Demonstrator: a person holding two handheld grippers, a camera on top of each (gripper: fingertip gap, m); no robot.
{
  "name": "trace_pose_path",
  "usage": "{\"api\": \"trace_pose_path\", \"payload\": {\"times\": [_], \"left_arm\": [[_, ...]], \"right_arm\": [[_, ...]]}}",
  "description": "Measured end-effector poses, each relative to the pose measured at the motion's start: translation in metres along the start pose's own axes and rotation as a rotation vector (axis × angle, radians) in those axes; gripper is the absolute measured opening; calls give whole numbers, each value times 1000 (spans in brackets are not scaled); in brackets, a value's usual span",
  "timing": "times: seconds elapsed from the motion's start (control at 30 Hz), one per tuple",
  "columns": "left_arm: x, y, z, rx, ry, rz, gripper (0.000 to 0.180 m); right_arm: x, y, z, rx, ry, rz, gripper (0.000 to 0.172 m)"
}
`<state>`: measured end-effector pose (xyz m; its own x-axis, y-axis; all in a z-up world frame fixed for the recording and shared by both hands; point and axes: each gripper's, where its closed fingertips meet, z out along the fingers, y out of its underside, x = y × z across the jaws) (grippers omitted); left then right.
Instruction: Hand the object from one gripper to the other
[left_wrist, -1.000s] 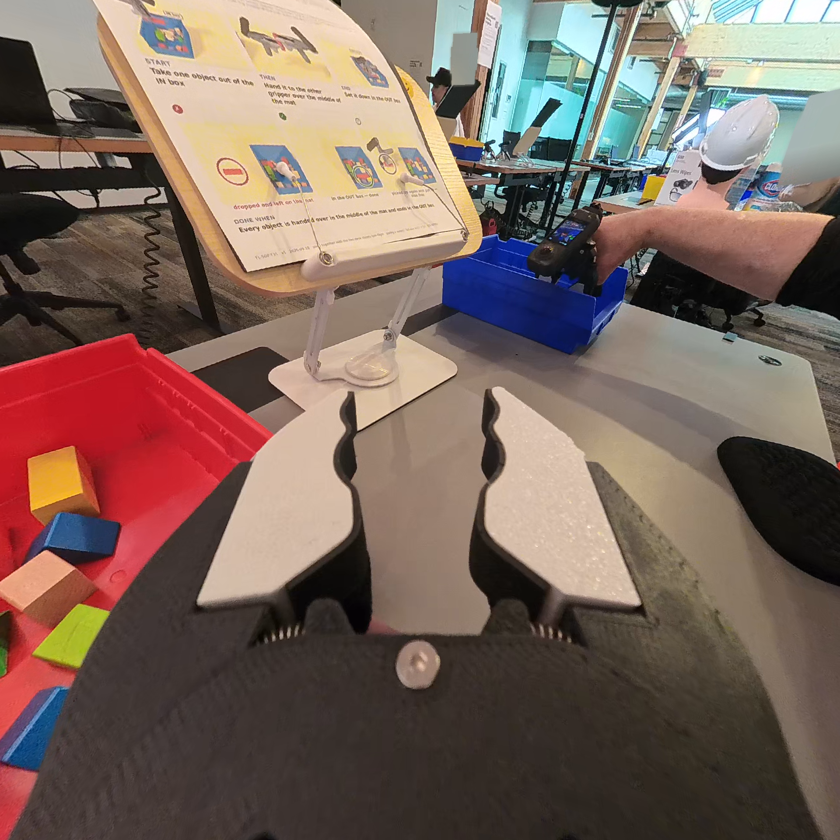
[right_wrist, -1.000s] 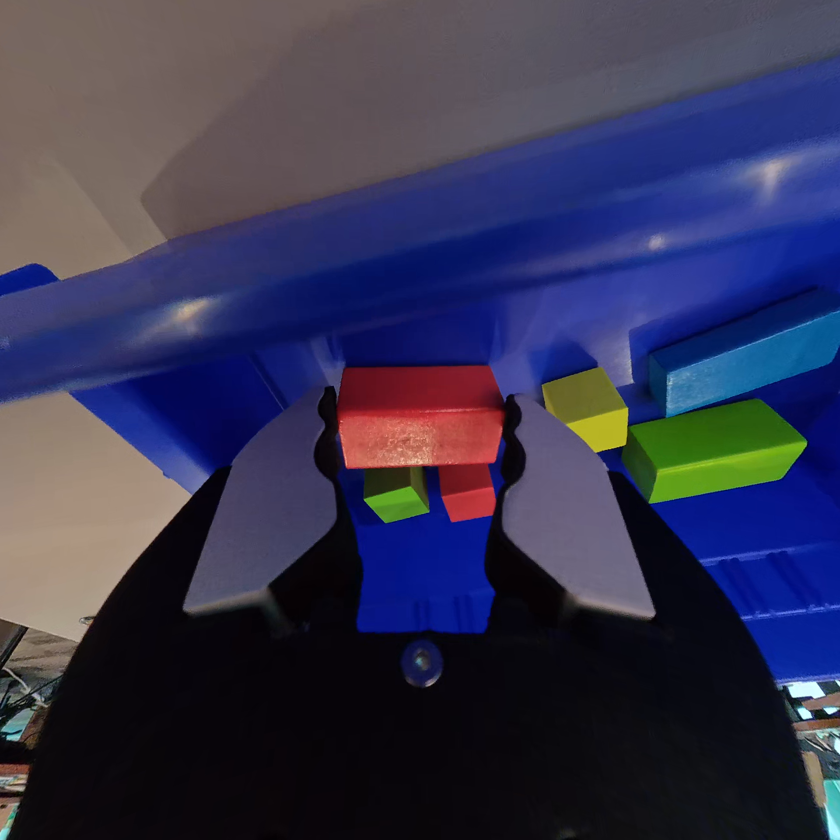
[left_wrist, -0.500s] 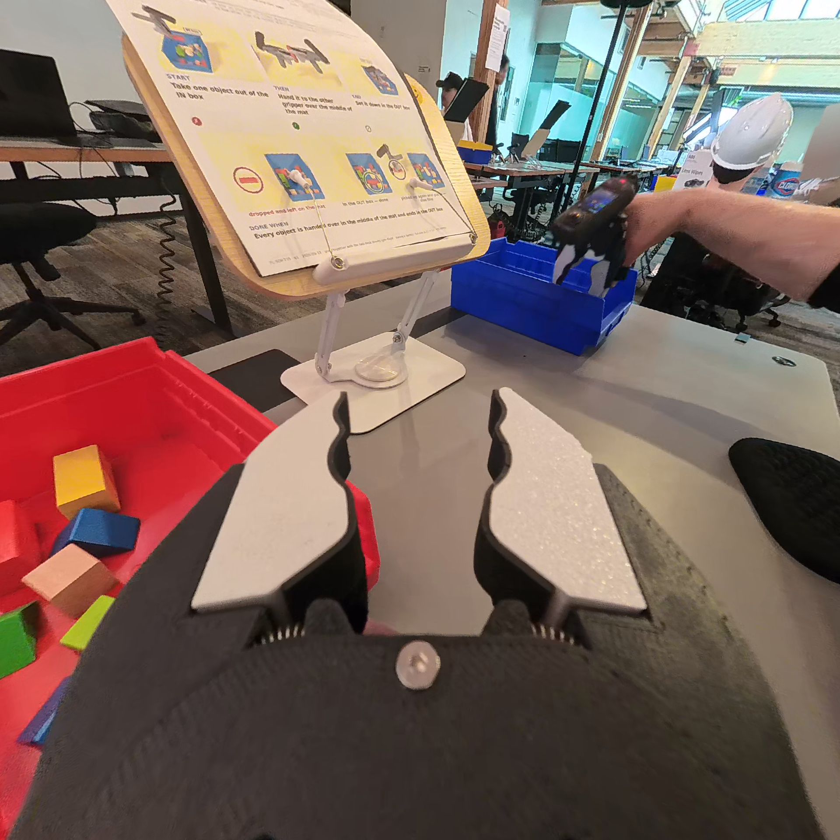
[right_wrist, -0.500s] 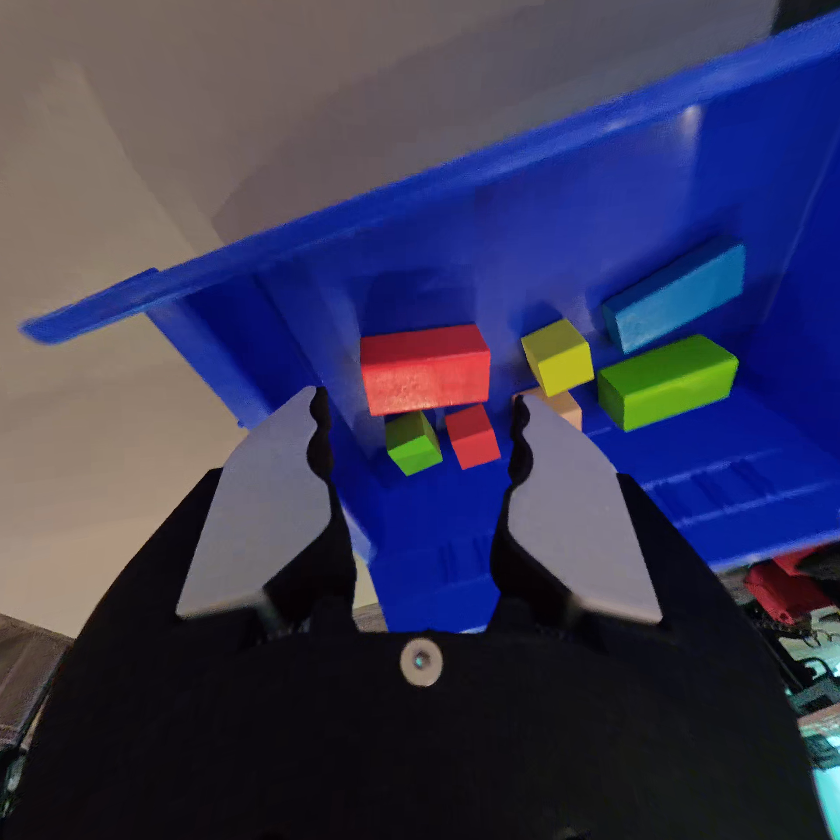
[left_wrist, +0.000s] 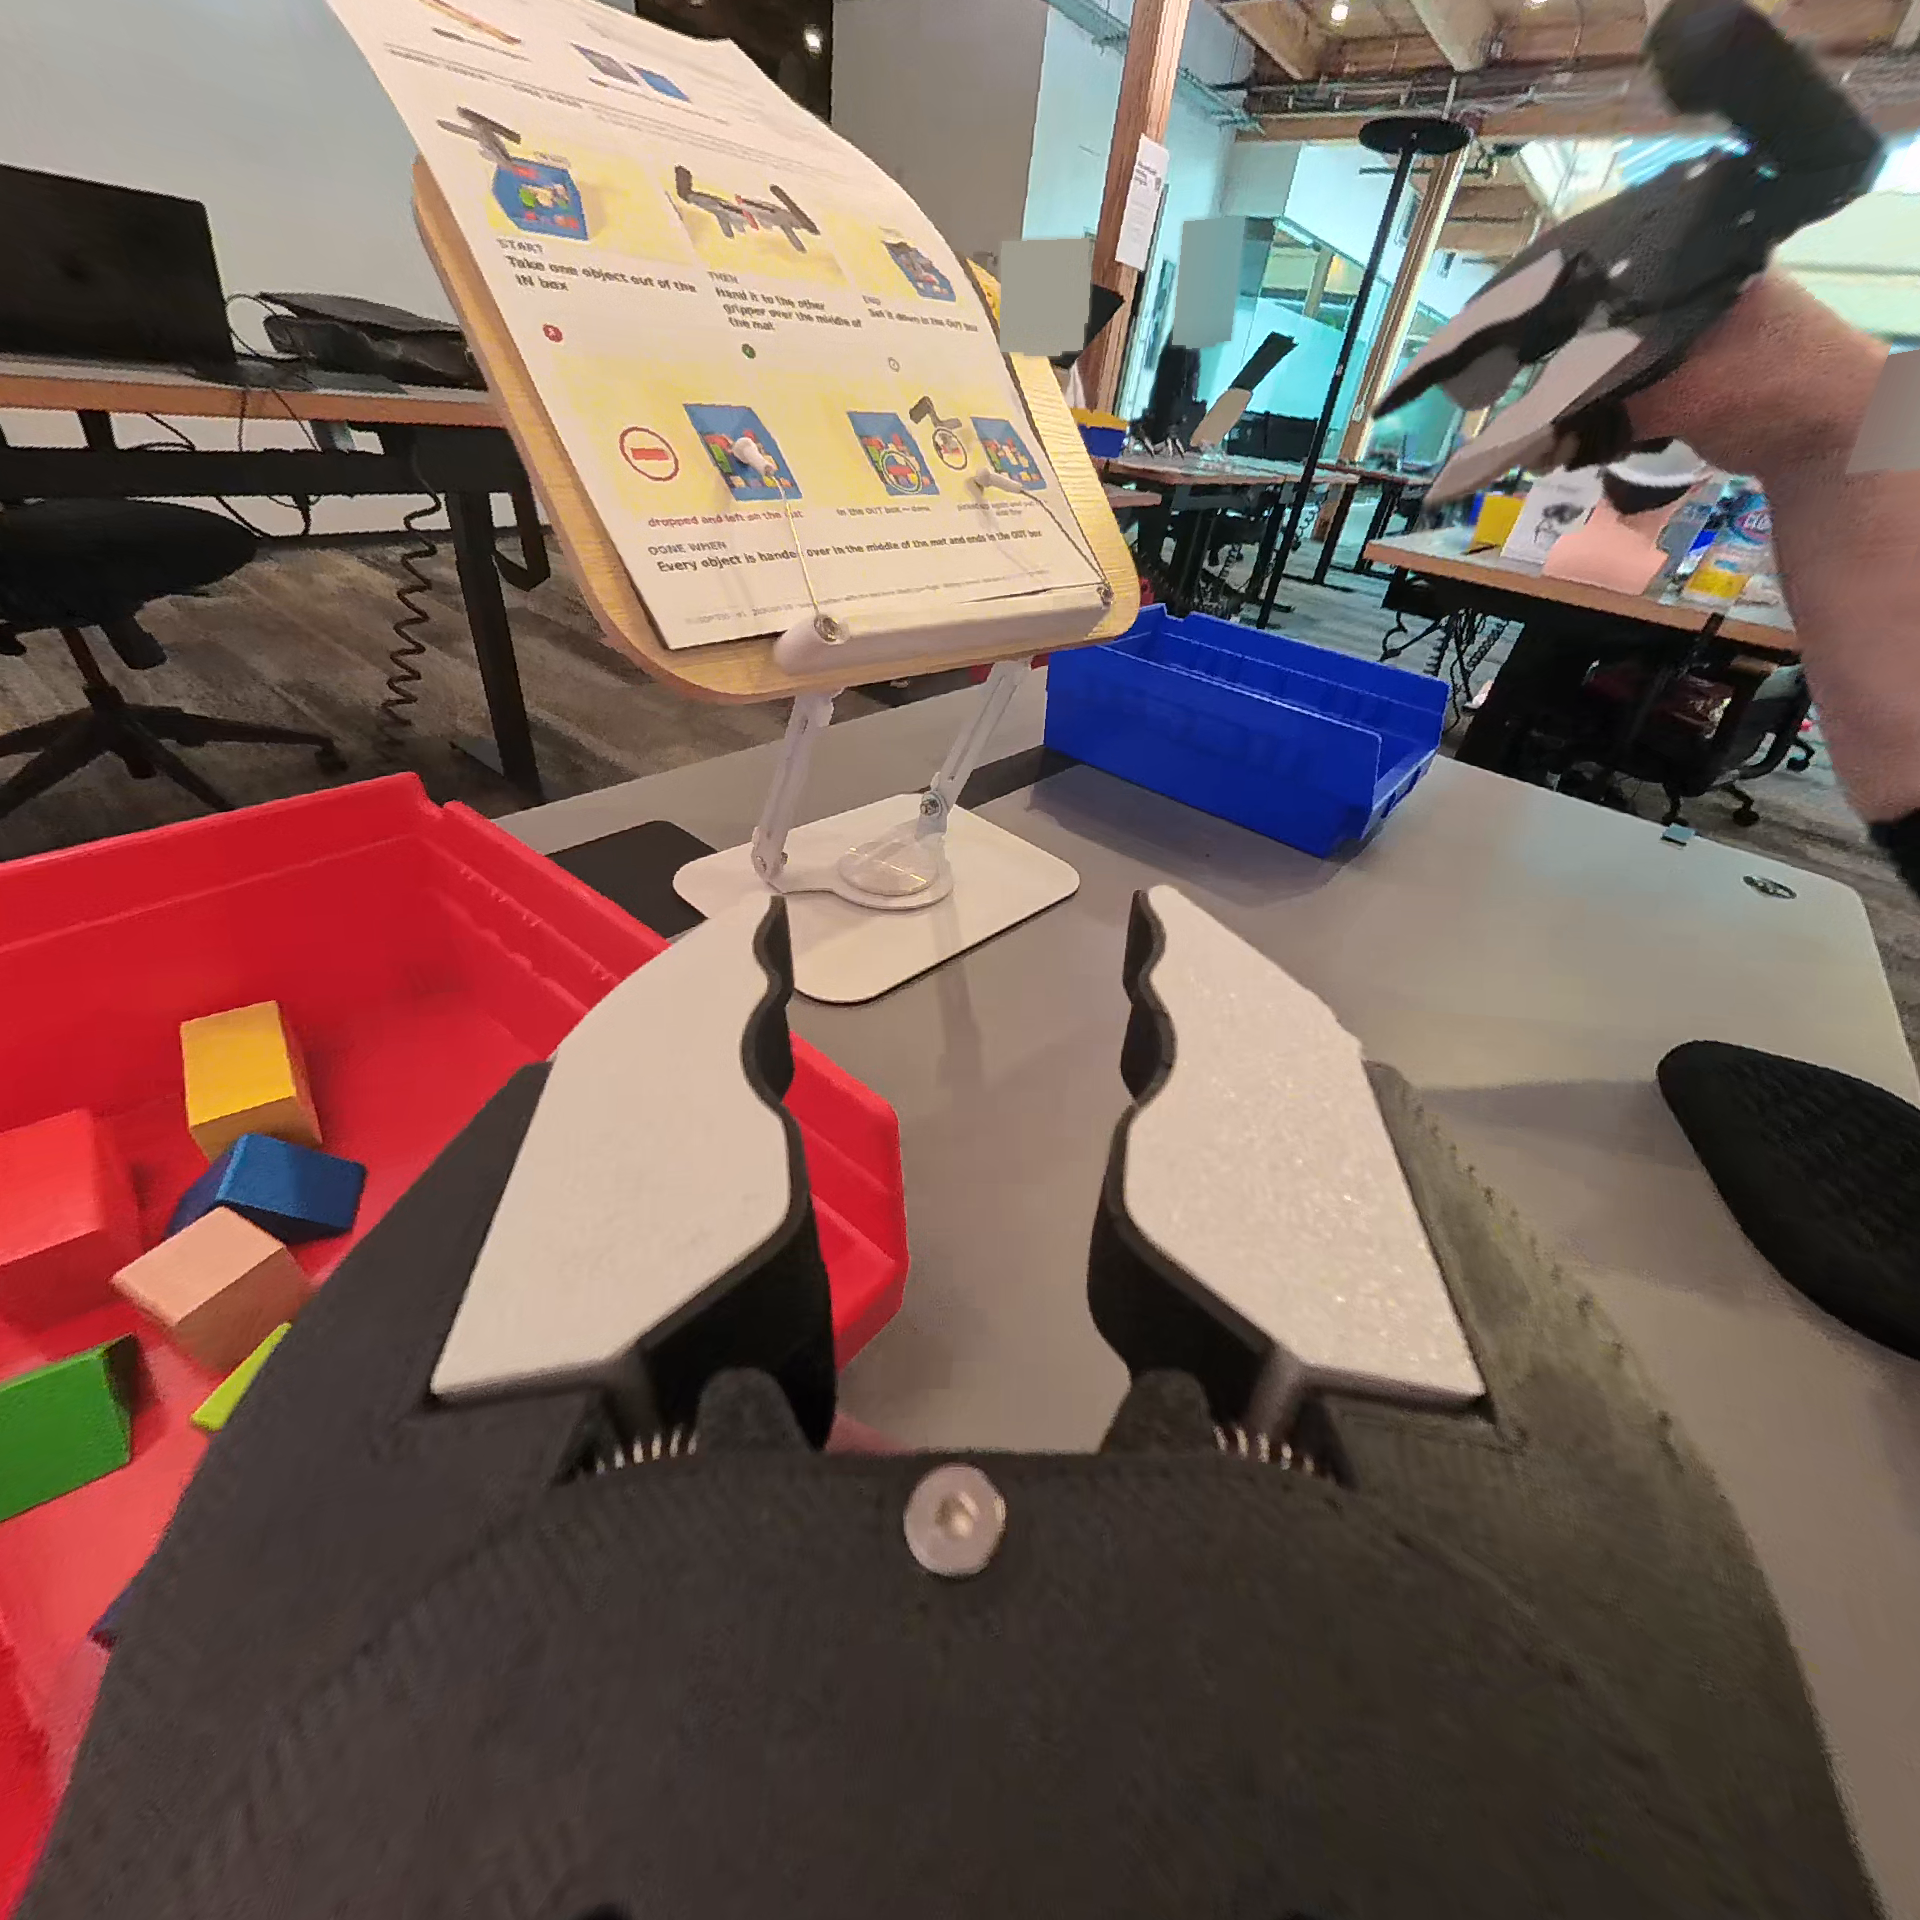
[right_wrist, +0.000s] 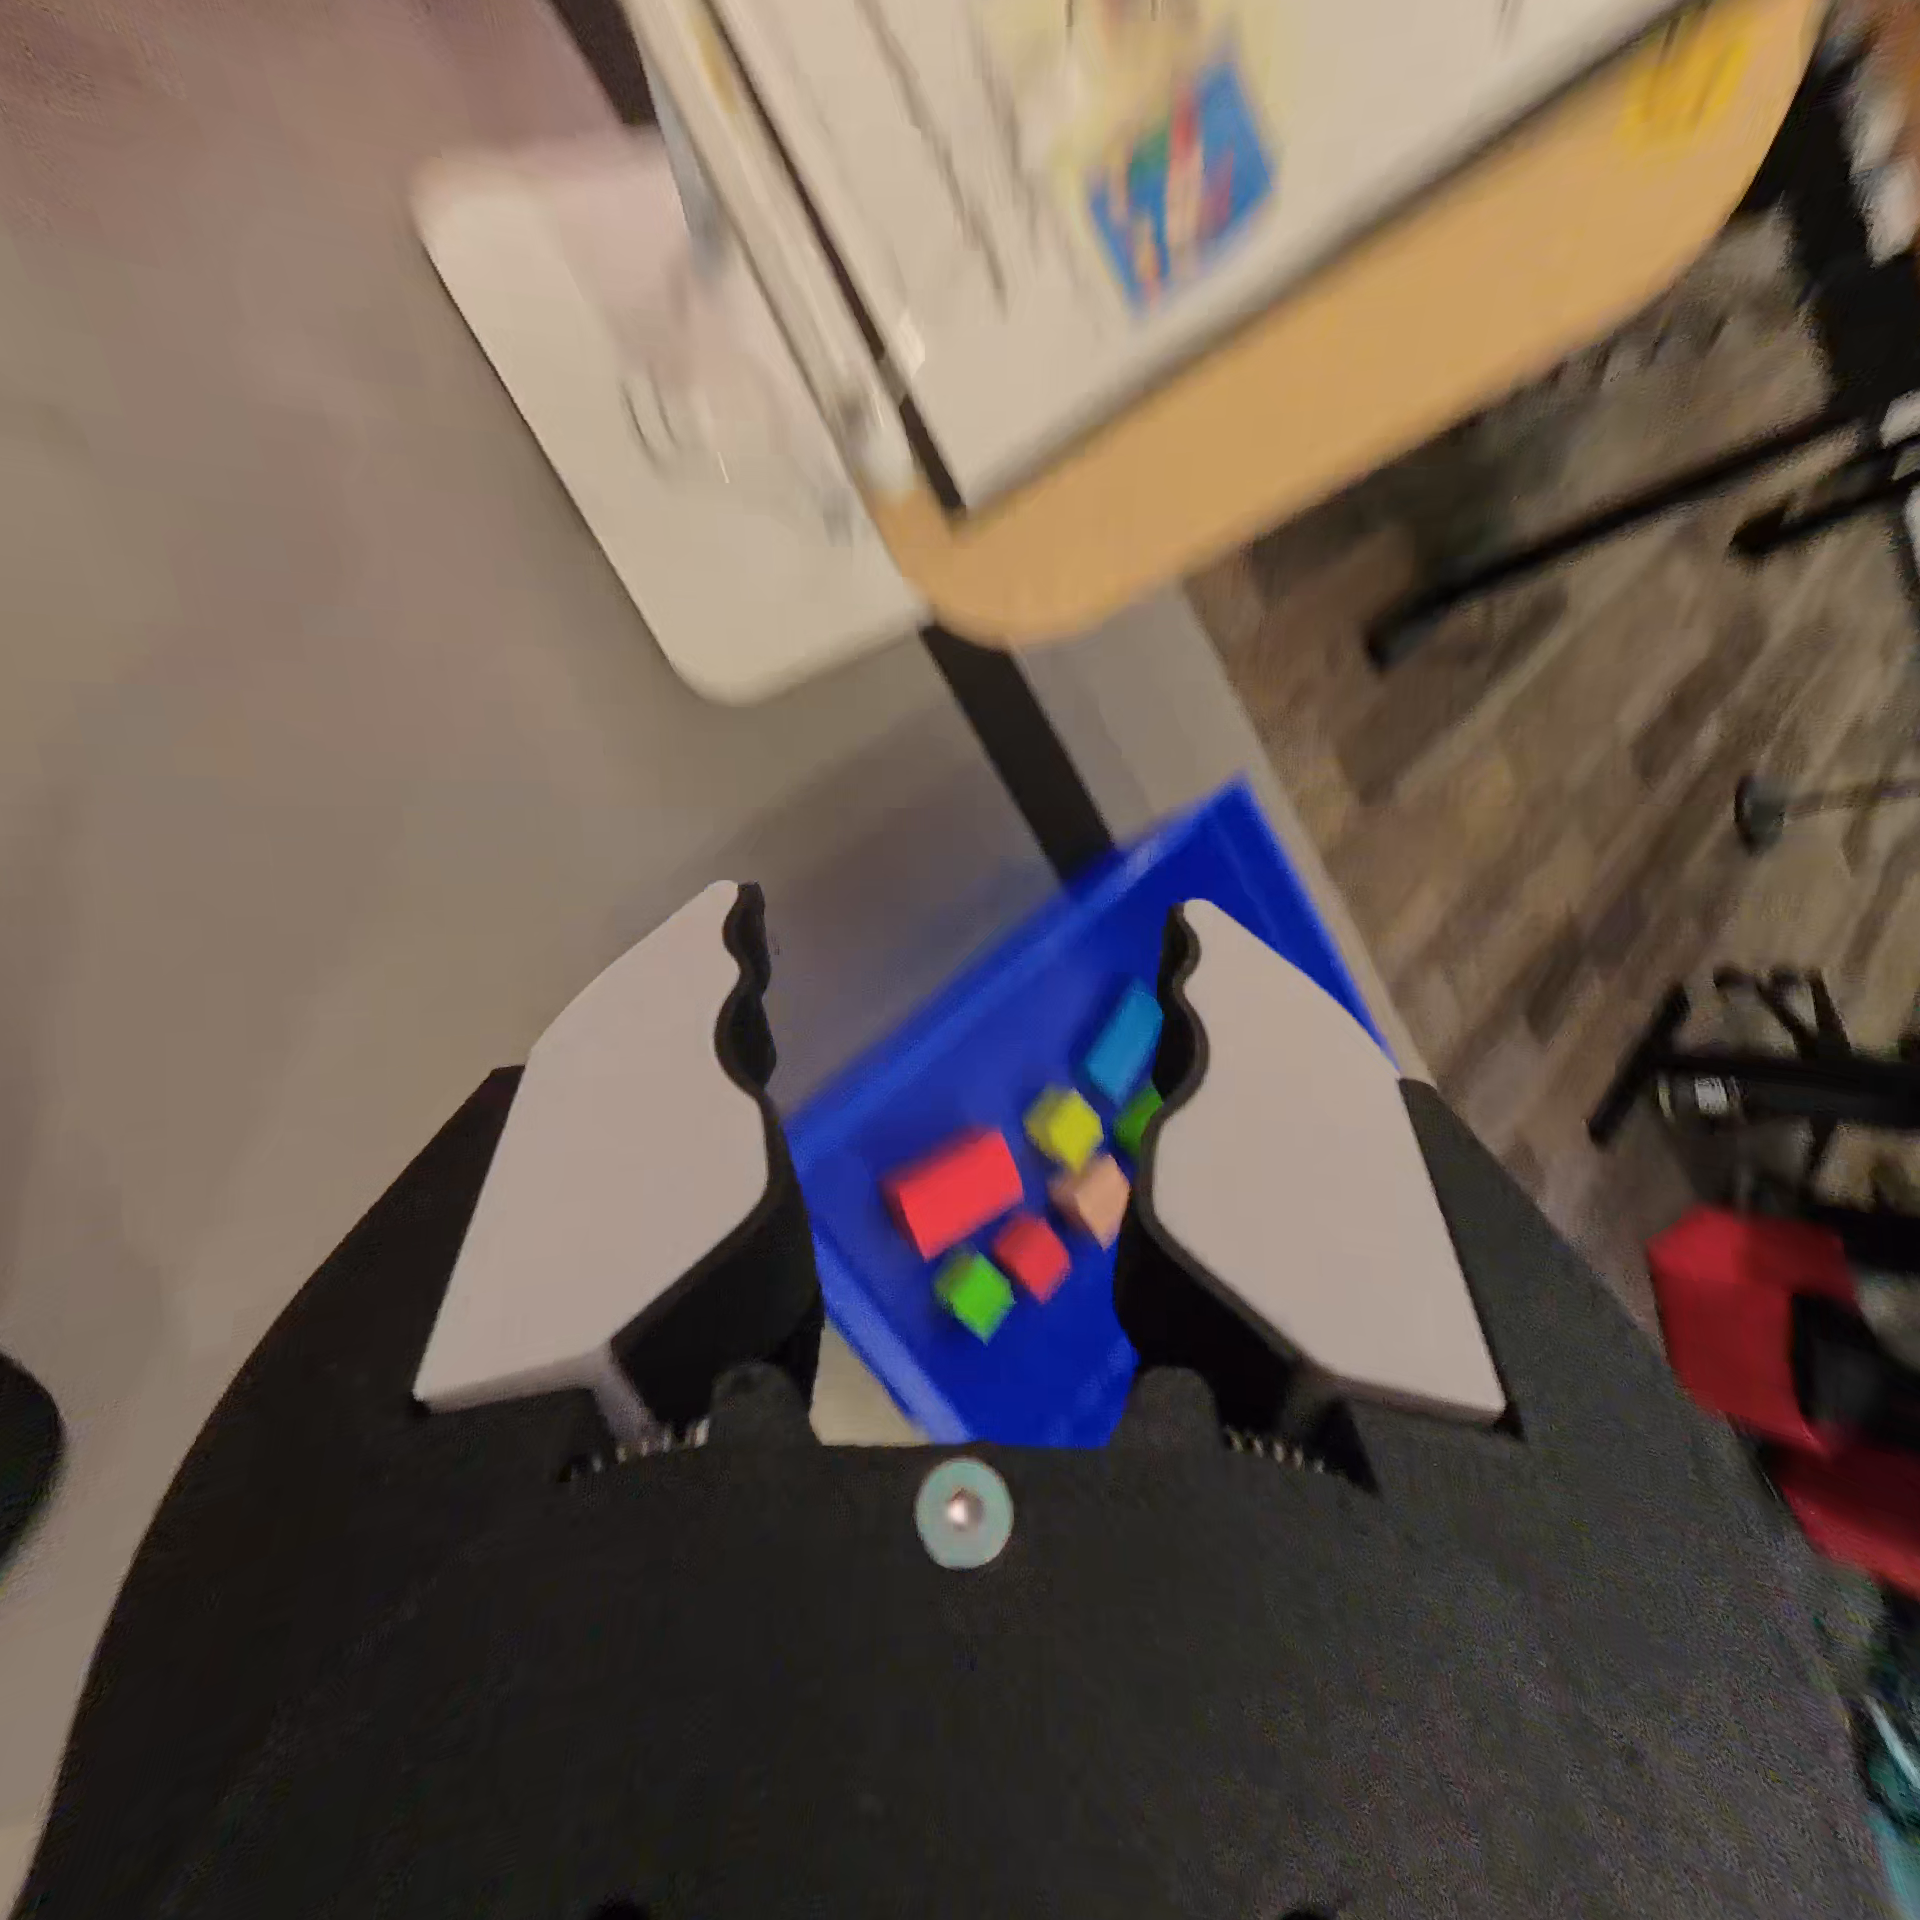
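Grey table (left_wrist: 1455, 987) carries red bin (left_wrist: 312, 883), blue bin (left_wrist: 1226, 727), white stand base (left_wrist: 935, 914), seemingly a black mat (left_wrist: 1808, 1174).

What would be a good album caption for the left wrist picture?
Open, empty left tongs hover over a grey table beside a red bin of coloured blocks.

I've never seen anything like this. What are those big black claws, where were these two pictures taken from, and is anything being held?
Each claw is a hand-held gripper; a person holds one in each hand, and each carries a camera looking along its fingers. One picture looks along the left gripper, low over a grey table, beside a red bin of coloured blocks. Farther off stand an instruction board and a blue bin. The other picture looks down along the right gripper into that blue bin, where blocks lie. Both grippers are open and empty.
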<state>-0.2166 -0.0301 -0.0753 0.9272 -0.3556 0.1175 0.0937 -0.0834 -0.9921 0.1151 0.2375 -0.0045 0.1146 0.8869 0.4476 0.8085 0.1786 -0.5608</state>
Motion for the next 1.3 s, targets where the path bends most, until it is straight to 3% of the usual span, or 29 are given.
{"api": "trace_pose_path", "payload": {"times": [0.17,0.27,0.4,0.6,0.77,0.93,1.07,1.3], "left_arm": [[-5,2,-5,-13,-16,6,62],[-11,2,-12,-37,-43,29,62],[-20,0,-18,-33,-72,18,62],[-31,9,-15,-103,-120,53,62],[-68,-3,-23,-251,-259,184,63],[-117,-5,-13,-501,-270,346,61],[-164,28,14,-790,-241,316,63],[-228,106,73,-1022,-359,7,63]], "right_arm": [[-42,-114,-22,465,-76,36,64],[-67,-147,-11,569,-217,52,65],[-77,-149,20,575,-266,85,68],[-74,-142,39,637,-349,189,64],[-70,-135,45,635,-359,221,62],[-69,-129,53,597,-339,208,62],[-75,-131,57,585,-347,195,62],[-80,-131,64,564,-351,180,63]]}}
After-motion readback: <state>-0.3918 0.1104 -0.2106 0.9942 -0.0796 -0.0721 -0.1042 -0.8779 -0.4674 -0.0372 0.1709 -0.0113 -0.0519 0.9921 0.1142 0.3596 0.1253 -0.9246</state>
